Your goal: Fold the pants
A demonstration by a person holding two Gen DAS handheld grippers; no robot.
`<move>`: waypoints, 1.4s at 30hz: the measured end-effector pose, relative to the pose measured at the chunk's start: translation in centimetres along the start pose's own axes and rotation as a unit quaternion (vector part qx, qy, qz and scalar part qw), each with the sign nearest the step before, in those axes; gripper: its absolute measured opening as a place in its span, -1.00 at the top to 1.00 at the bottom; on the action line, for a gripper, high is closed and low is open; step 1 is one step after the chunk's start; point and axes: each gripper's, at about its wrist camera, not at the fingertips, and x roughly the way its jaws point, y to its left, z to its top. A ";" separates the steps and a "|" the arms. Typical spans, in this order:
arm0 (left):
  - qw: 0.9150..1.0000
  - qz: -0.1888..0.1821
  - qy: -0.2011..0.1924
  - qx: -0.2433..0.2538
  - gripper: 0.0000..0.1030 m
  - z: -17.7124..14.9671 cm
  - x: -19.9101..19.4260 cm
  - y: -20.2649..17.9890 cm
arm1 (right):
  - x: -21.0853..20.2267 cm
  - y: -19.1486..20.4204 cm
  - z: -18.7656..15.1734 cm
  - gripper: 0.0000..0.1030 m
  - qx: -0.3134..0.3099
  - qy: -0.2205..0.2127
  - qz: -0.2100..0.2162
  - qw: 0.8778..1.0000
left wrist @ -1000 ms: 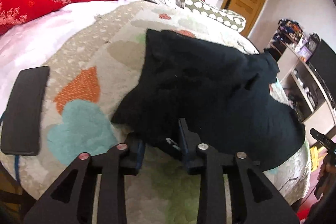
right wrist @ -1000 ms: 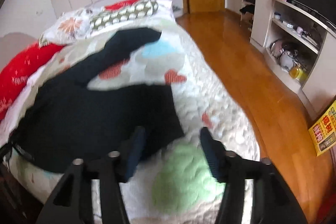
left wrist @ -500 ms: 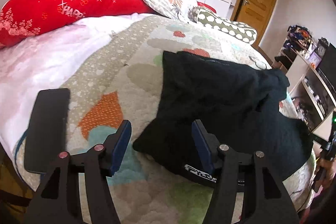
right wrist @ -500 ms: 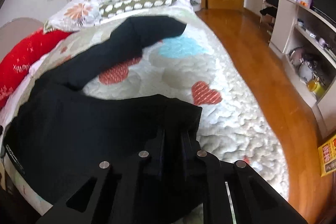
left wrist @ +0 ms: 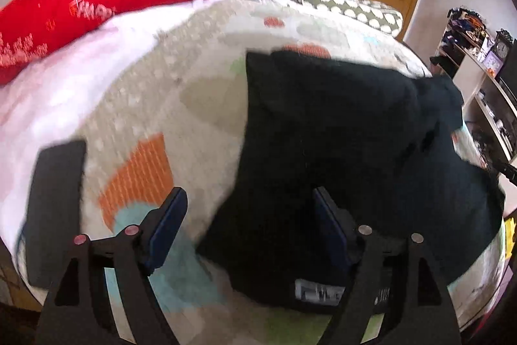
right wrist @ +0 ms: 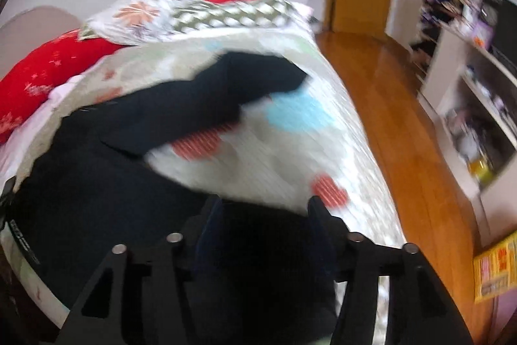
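We are opening both tongs, left tongs (left wrist: 248,222) and right tongs (right wrist: 263,225), over black pants (left wrist: 349,144) on the bed quilt (left wrist: 135,105); loose fabric risks snagging, undoing the fold.

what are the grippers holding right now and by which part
Nothing is held. The left gripper and right gripper both have their jaws opening over the near edge of the black pants, pads clear of it.
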 end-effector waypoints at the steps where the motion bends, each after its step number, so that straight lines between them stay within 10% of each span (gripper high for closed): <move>1: 1.000 0.000 -0.004 0.001 -0.63 0.7 -0.1 0.0 | 0.4 0.6 0.7 -0.19 -0.008 -0.002 0.009 1.000; 18: 0.991 -0.085 0.050 0.088 -0.69 13.6 11.3 -1.8 | 15.7 13.5 13.9 -0.57 -0.237 0.041 0.101 0.965; 28: 0.965 -0.119 0.111 0.204 -0.69 16.0 16.8 -5.7 | 22.4 14.6 15.2 -0.56 -0.293 0.103 0.125 0.942; 30: 0.963 -0.127 0.125 0.202 -0.70 16.1 17.9 -6.0 | 22.9 14.4 15.4 -0.42 -0.269 0.118 0.139 0.946; 34: 0.964 -0.132 0.119 0.199 -0.44 16.0 18.4 -6.6 | 21.6 15.5 14.4 0.87 -0.286 0.099 0.154 0.941; 39: 0.960 -0.149 0.103 0.212 0.64 16.0 16.3 -7.4 | 18.4 15.5 14.1 0.90 -0.283 0.054 0.132 0.948; 42: 0.962 -0.142 0.058 0.227 0.70 16.4 12.6 -7.6 | 14.1 14.6 15.0 0.90 -0.262 0.013 0.133 0.956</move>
